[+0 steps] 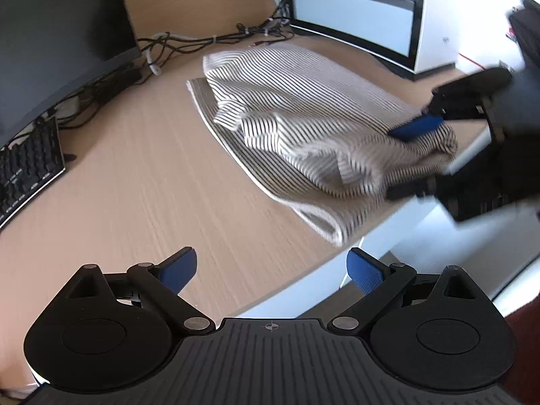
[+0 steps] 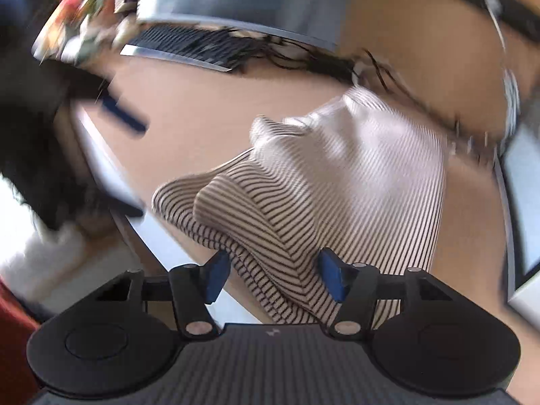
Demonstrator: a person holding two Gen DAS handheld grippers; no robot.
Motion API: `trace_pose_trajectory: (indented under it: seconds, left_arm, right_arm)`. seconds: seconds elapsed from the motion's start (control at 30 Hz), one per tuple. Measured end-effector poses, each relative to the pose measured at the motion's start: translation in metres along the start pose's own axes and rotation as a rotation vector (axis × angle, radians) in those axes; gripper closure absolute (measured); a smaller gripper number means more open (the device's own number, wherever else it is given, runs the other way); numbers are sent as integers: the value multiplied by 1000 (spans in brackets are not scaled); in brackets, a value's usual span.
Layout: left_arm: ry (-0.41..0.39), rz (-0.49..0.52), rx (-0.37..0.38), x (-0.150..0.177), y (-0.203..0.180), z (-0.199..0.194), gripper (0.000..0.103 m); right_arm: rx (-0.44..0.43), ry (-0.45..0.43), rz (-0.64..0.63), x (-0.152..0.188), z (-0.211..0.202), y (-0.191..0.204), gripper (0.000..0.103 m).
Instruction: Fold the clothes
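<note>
A white garment with thin dark stripes lies partly folded on the wooden desk, its near corner hanging at the desk's front edge. My right gripper reaches in from the right, and a raised bunch of the cloth sits between its blue pads. In the blurred right wrist view that bunch of garment fills most of the gap of the right gripper, with a sliver of desk beside the left pad. My left gripper hovers open over bare desk, well short of the cloth, with nothing in it. It also shows as the left gripper at the left.
A dark monitor and a black keyboard stand at the left. A curved monitor sits behind the garment, with tangled cables along the back. The desk's front edge drops off near the cloth.
</note>
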State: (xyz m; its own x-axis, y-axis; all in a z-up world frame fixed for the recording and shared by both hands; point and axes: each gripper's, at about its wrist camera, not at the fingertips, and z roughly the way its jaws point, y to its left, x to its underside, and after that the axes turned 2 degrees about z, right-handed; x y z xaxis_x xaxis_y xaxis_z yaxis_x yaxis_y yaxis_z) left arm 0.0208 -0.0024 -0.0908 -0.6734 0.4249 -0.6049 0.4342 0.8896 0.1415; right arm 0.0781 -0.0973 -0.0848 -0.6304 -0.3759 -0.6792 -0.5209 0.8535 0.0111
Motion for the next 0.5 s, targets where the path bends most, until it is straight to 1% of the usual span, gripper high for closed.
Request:
trace_pose_trajectory:
  seconds: [0.07, 0.13, 0.2, 0.23, 0.33, 0.47, 0.5]
  left_arm:
    - [-4, 45, -10, 1, -5, 4, 4]
    - [-16, 103, -30, -1, -11, 9, 4]
    - [-28, 152, -65, -6, -18, 17, 4]
    - [-35, 169, -79, -10, -20, 22, 4]
    - [-66, 199, -86, -26, -25, 34, 4]
    - [-82, 207, -76, -48, -27, 49, 4]
    - [-75, 190, -66, -53, -24, 52, 3]
  right_arm:
    - [-59, 19, 155, -8, 2, -19, 45]
    - [-112, 32, 279, -13, 4, -36, 45]
    - [-154, 41, 357, -13, 5, -48, 45]
    - [-167, 43, 374, -13, 5, -51, 45]
    - [-157, 46, 351, -14, 5, -44, 45]
    - [-100, 36, 239, -17, -5, -30, 45]
    - [-75, 19, 193, -15, -11, -25, 39]
